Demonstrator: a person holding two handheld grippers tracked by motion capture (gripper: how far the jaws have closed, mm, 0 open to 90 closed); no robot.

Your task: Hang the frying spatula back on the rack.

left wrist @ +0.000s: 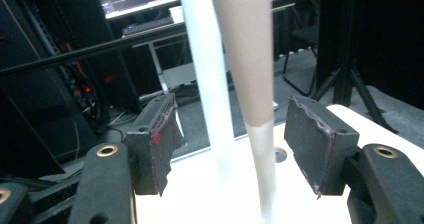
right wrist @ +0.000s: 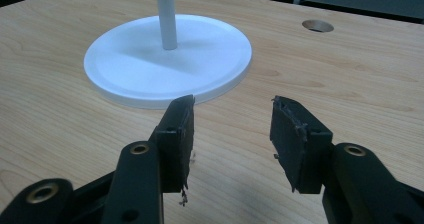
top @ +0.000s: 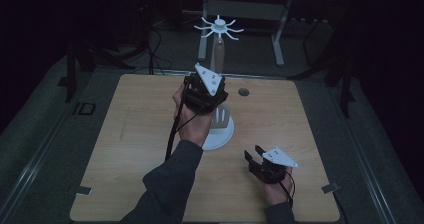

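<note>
Up at the white utensil stand [top: 218, 134], the spatula [left wrist: 252, 59] already hangs beside the pole between the spread pads of the left claw [left wrist: 230, 141], apparently released, while the right claw [right wrist: 231, 134] waits open and empty over the bench [top: 125, 134].

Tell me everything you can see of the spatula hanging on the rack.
The spatula hangs upright beside the white rack's pole, handle up, slotted pale blade just above the round base. The handle looks like brown wood, tapering into a pale neck. It stands between the left tool's open pads, which are not pressing on it.
</note>
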